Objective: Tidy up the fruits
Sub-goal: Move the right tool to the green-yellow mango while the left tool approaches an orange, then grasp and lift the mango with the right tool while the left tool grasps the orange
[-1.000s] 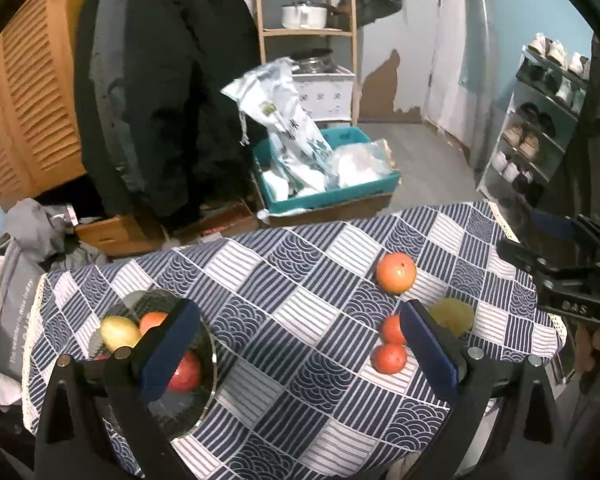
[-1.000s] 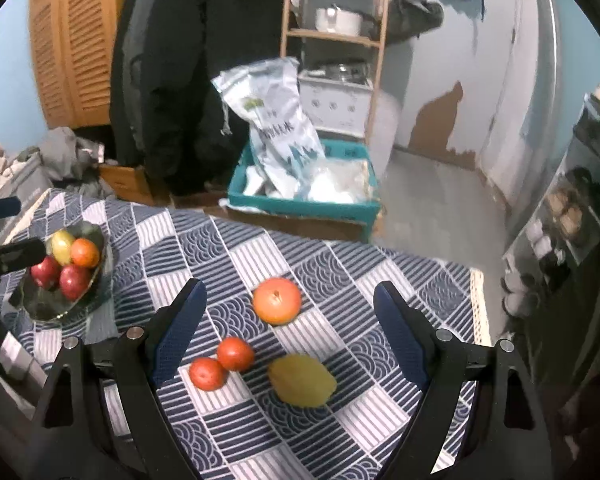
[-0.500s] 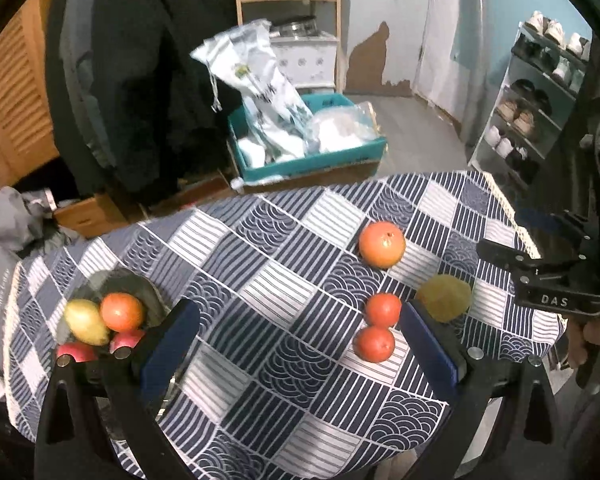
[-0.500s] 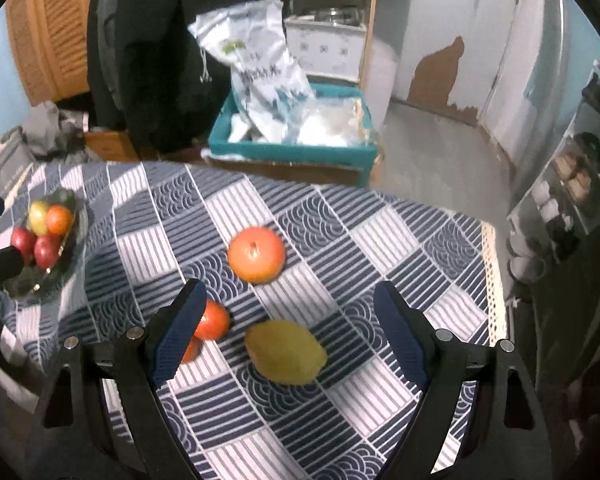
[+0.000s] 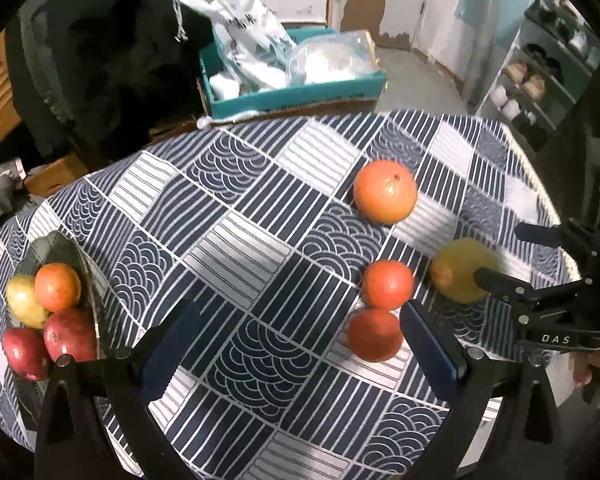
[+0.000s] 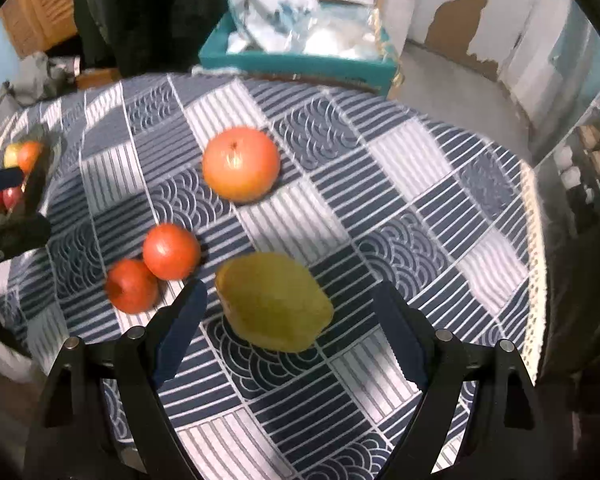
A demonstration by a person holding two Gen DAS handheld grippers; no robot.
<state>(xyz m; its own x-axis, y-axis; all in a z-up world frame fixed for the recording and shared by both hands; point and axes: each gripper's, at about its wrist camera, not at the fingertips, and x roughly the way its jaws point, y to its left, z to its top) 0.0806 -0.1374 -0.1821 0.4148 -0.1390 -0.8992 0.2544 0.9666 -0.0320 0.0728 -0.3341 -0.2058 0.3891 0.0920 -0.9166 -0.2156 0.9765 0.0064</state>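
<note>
A big orange fruit [image 5: 385,191] lies on the patterned tablecloth [image 5: 236,248], with two small red-orange fruits [image 5: 387,283] [image 5: 374,334] and a yellow mango [image 5: 462,270] near it. A glass bowl [image 5: 66,246] at the left holds several fruits [image 5: 57,287]. My left gripper [image 5: 300,344] is open above the cloth, left of the two small fruits. My right gripper [image 6: 288,324] is open, its jaws on either side of the mango [image 6: 274,302], low over it. The big orange fruit [image 6: 241,165] and the small ones [image 6: 171,252] lie beyond.
The table's right edge [image 6: 534,240] is close to the mango. Behind the table stand a teal box [image 5: 296,88] with bags, dark coats [image 5: 112,52] and a shoe rack [image 5: 540,76] at the right.
Both grippers have moved forward and down toward the table. The right gripper's open jaws now flank the mango. The fruits have not moved.
</note>
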